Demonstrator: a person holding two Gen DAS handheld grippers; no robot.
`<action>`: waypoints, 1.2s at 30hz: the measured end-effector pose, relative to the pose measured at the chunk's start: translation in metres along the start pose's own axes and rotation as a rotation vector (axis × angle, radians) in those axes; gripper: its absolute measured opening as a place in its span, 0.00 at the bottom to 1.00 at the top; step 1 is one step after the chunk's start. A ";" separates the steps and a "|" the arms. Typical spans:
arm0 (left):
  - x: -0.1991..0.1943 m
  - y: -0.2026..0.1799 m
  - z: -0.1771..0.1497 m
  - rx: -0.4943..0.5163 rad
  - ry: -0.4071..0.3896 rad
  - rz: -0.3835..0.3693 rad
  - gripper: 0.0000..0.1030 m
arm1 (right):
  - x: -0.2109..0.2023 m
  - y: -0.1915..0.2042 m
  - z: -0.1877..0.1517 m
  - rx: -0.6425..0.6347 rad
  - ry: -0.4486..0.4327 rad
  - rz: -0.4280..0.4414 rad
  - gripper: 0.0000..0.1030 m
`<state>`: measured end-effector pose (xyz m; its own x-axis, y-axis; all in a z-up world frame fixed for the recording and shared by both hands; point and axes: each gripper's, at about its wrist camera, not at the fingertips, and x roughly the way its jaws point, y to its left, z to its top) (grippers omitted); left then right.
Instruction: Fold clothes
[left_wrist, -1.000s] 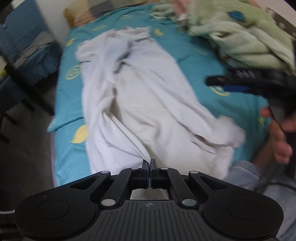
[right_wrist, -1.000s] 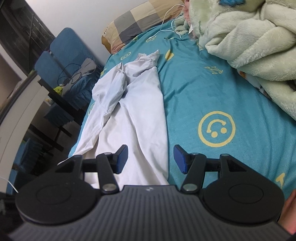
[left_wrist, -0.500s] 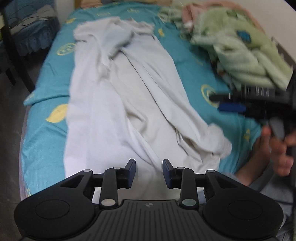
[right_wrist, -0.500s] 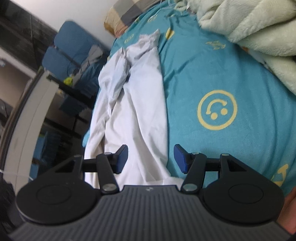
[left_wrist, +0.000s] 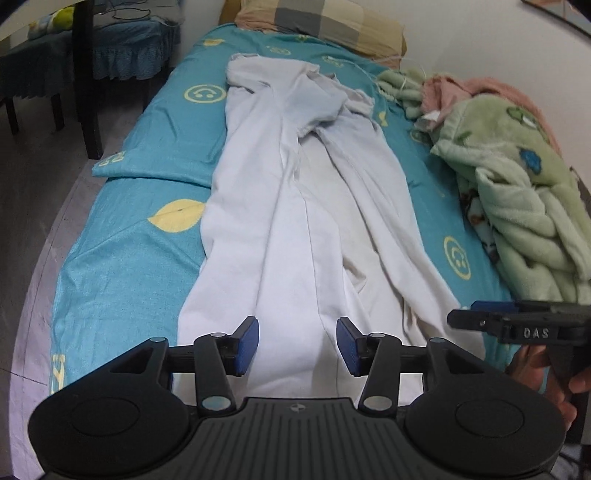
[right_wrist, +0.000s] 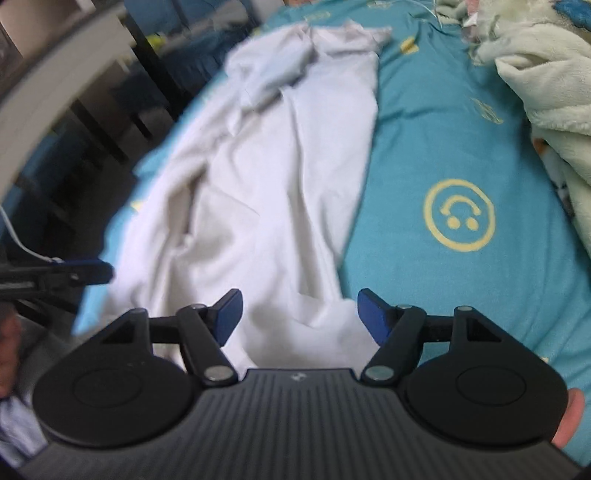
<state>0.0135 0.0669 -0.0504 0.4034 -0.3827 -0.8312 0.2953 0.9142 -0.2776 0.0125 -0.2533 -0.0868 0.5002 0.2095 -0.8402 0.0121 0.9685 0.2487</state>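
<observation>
White trousers (left_wrist: 295, 206) lie lengthwise down the middle of the bed, and both grippers hover over the near end of them with nothing held. Left gripper (left_wrist: 297, 347): its two blue-padded fingers (left_wrist: 246, 345) stand wide apart, the pale cloth showing in the gap between them and passing under them. Right gripper (right_wrist: 300, 319): fingers likewise spread wide and empty, set over the right-hand edge of the same near end (this view is blurred on its left side, so finer detail there cannot be told). In the left wrist view the right gripper also shows side-on at the right edge, a hand (left_wrist: 543, 376) wrapped around its handle. The trousers run away from the grippers as two long legs lying side by side, creased and partly overlapping, ending at the far end in a bunched, rumpled heap near the pillow. They rest on a teal bedsheet (left_wrist: 129, 266) printed with yellow smiley faces and lemon shapes. A checked pillow (left_wrist: 317, 22) sits at the head of the bed. Along the right side of the bed, apart from the trousers, lies a crumpled pale green fleece blanket (left_wrist: 517, 192) with a pink cloth (left_wrist: 480, 83) beside it
</observation>
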 end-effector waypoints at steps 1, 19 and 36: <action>0.003 0.001 -0.001 -0.002 0.007 -0.004 0.49 | 0.002 -0.002 0.000 0.012 0.007 -0.025 0.69; 0.018 0.044 0.005 -0.191 0.037 0.000 0.73 | -0.014 0.056 -0.030 -0.021 0.188 0.278 0.46; 0.040 0.065 0.005 -0.361 0.162 0.078 0.88 | 0.002 -0.015 -0.020 0.216 0.151 0.174 0.69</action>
<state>0.0529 0.1102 -0.0991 0.2625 -0.3108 -0.9135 -0.0659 0.9387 -0.3383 -0.0043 -0.2643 -0.1020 0.3769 0.4031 -0.8339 0.1290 0.8687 0.4782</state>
